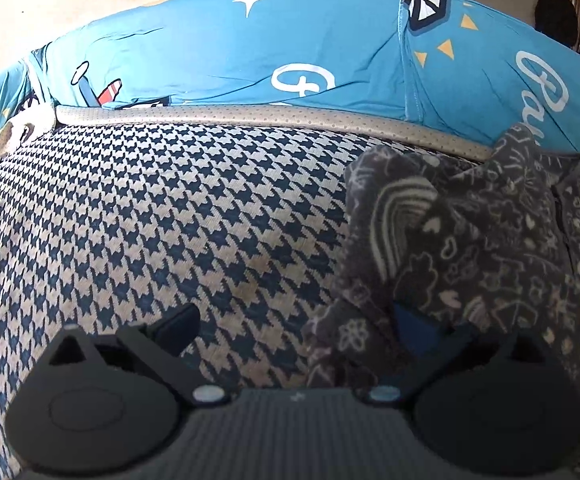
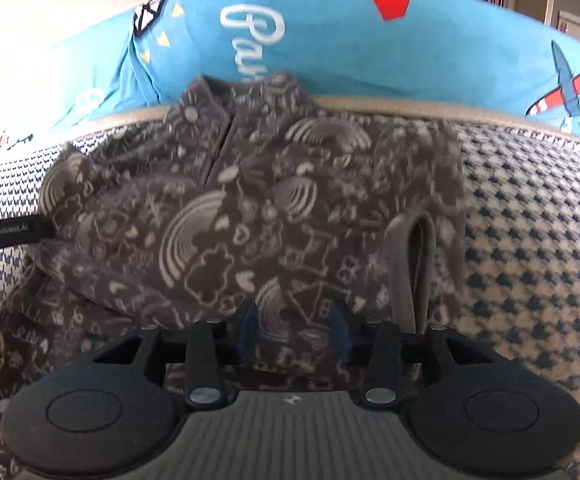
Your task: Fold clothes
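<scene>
Both claws stand released, right claw (image 2: pixel 293 330) half-spread just above the soft, limp grey top (image 2: pixel 250 216) on the bed (image 2: pixel 529 216), left claw (image 1: pixel 290 332) wide at its edge; pinch a hem, I'd judge.

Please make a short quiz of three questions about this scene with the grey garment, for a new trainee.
1. True or false: the grey garment lies on a checked mat.
2. Which colour is the sheet behind the mat? A red, B blue, C green.
3. Fill in: the left gripper stands wide ____.

Key:
1. True.
2. B.
3. Open. One of its fingers is over bare mat, the other at the garment's edge. The right gripper is also open, with the garment beneath it.
</scene>
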`<state>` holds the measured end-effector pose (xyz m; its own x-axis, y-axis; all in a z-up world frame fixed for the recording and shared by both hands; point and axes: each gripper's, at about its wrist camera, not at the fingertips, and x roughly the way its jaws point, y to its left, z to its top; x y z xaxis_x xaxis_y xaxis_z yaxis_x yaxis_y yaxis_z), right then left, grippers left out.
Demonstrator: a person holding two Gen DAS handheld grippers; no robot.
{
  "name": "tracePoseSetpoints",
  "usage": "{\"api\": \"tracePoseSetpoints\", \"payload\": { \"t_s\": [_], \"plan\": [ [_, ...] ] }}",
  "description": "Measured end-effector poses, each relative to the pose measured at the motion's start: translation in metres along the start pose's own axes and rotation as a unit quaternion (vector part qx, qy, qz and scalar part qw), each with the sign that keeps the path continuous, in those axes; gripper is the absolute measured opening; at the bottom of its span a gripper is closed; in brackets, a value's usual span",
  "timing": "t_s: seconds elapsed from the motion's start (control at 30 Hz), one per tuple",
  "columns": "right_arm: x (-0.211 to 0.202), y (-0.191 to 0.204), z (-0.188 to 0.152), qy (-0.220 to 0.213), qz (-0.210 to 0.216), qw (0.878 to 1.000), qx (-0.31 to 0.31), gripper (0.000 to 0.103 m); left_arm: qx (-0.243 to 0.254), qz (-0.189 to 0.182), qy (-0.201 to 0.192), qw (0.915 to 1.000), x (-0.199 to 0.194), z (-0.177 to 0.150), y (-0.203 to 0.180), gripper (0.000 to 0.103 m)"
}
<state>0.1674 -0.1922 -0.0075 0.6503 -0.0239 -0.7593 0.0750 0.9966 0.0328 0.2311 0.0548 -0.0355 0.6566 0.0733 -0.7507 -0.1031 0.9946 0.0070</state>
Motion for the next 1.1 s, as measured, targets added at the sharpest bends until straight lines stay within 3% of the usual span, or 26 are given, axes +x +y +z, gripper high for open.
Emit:
{"api": "tracePoseSetpoints", "payload": {
  "t_s": [0.17, 0.37, 0.7, 0.93, 1.1],
  "plan": [
    [0.002, -0.001, -0.005, 0.0, 0.006, 1.0, 0.007, 0.05, -0.015, -0.002, 0.007, 0.9999, -0.01, 0.002, -0.001, 0.103],
    [0.007, 0.001, -0.003, 0.006, 0.011, 1.0, 0.013, 0.062, 0.021, -0.014, -0.011, 0.9996, -0.028, 0.001, -0.022, 0.103],
    [0.005, 0.005, -0.002, 0.011, 0.015, 1.0, 0.013, 0.072, 0.073, -0.05, 0.024, 0.9958, -0.024, -0.017, -0.052, 0.103],
    [0.003, 0.0, -0.005, -0.003, 0.033, 0.999, 0.024, 0.077, 0.062, -0.055, 0.044, 0.9956, -0.013, -0.024, -0.05, 0.103],
    [-0.002, 0.003, -0.009, -0.018, 0.034, 0.999, -0.015, 0.077, 0.046, -0.061, 0.05, 0.9958, -0.015, -0.02, -0.046, 0.103]
  ]
}}
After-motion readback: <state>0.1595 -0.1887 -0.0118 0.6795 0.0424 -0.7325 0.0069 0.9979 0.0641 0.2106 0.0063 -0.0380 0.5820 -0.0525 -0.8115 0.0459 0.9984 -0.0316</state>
